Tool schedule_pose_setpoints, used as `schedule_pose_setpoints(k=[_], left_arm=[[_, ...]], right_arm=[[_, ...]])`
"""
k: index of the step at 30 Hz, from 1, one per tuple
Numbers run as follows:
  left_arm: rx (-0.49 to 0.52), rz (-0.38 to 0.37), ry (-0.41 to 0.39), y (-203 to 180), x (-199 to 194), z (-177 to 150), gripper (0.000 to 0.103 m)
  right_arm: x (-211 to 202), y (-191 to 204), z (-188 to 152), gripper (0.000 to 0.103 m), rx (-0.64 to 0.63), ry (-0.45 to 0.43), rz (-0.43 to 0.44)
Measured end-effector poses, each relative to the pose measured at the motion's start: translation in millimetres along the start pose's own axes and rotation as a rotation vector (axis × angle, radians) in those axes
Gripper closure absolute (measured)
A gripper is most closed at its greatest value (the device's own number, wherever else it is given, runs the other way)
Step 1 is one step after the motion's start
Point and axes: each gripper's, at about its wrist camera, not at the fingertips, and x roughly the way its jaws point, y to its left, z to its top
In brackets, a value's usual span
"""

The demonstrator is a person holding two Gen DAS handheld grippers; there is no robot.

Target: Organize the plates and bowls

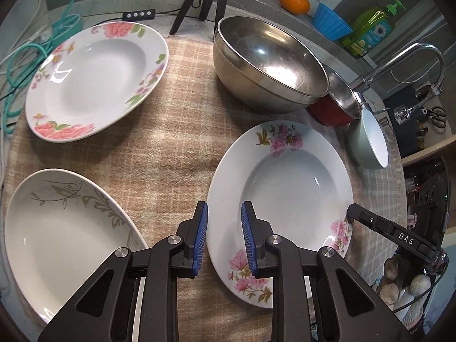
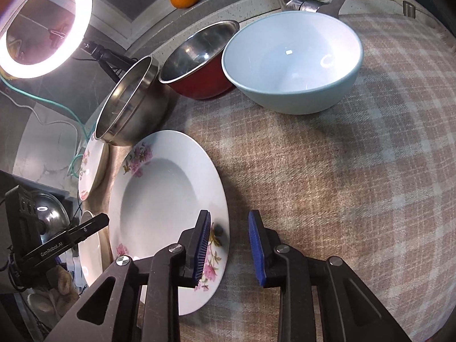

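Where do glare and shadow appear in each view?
Left wrist view: bright glare patches inside the steel bowl and on the pink-rose plate. Right wrist view: the ring light is overexposed, and the light blue bowl casts a soft shadow on the checked cloth.

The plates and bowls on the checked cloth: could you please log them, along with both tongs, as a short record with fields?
surface: checked cloth
plates: pink-rose plate; grey-leaf plate; purple-flower plate
bowls: large steel bowl; red bowl; pale blue bowl
bowl layout: side by side in a row, none nested
left tongs: open, empty, straddling the purple-flower plate's near-left rim
right tongs: open, empty, at the same plate's right rim
stacked so far: nothing
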Motion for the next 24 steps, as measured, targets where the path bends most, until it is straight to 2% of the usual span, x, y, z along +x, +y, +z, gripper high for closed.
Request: schedule_pose_setpoints(k=[13,24], left_arm=[[0.050,0.028,0.047,-5,13,9,0.081],[0.072,0.050,0.065,-9,21,10,0.082]], right_arm=[[10,2,0,0.084,0.014,0.052,0.064],[12,4,0,0.084,-0.007,0.051,0.065]])
